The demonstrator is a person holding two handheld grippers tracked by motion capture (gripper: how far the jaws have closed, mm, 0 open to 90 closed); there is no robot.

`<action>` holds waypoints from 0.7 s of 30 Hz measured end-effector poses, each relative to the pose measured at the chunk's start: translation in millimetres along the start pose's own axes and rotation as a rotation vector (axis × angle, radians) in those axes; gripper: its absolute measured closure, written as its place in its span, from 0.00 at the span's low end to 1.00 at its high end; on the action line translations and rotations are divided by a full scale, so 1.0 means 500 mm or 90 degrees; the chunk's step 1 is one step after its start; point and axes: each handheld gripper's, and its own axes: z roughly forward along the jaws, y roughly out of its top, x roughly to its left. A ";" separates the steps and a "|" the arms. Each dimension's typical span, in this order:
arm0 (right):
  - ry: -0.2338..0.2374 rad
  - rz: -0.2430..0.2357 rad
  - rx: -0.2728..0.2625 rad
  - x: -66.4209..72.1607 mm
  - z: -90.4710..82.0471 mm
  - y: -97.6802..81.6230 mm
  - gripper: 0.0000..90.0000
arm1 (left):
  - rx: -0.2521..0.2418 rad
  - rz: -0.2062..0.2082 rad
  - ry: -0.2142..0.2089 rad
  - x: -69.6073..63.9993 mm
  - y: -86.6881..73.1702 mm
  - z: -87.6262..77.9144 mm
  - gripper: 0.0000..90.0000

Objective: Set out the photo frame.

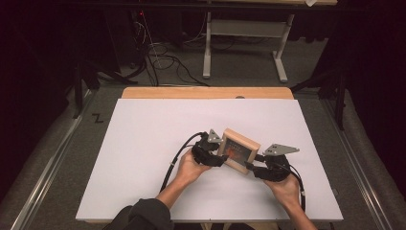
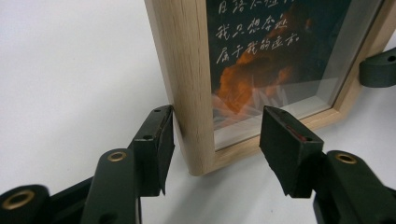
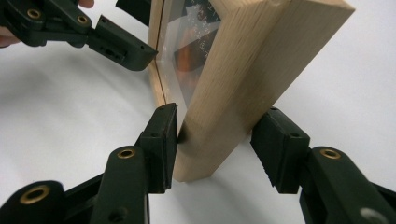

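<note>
1. High view: the wooden picture frame [image 1: 240, 149] stands on its edge on the white table [image 1: 143, 143], roughly mid-table. The left tool [image 1: 218, 155] is at the frame's left end and the right tool [image 1: 251, 166] at its right end. One hand [image 1: 189, 167] backs the left tool, the other hand [image 1: 286, 188] the right.
2. Left gripper view: the left tool [image 2: 215, 135] straddles the frame's [image 2: 187, 84] lower corner. One pad [image 2: 161, 140] lies just beside the wood and the other stands clear of the glass pane [image 2: 275, 56], so the tool is open around the frame, not clamping.
3. Right gripper view: the right tool [image 3: 219, 140] straddles the frame's [image 3: 243, 84] thick side. One pad [image 3: 163, 140] seems to touch the wood and the other is apart, so it is open too.
4. Judgement: the frame is rigid and moderately light. The glass is fragile and slippery, so grip the wooden rails, not the pane. The narrow footing makes it likely to tip.
</note>
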 end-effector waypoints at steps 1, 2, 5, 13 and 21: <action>0.000 0.004 0.001 -0.001 0.000 0.000 0.57 | 0.003 -0.001 0.001 -0.001 -0.001 0.002 0.50; -0.001 0.005 -0.001 -0.003 0.002 0.001 0.57 | 0.004 -0.002 0.000 0.000 -0.001 0.002 0.50; -0.006 0.013 0.000 -0.004 0.004 0.003 0.57 | 0.004 -0.005 -0.001 0.000 -0.001 0.002 0.50; -0.025 0.030 0.007 -0.012 0.012 0.010 0.58 | 0.009 -0.004 -0.006 -0.001 -0.001 0.000 0.52; -0.033 0.036 0.005 -0.018 0.017 0.014 0.59 | 0.010 -0.004 -0.006 -0.005 -0.004 -0.003 0.51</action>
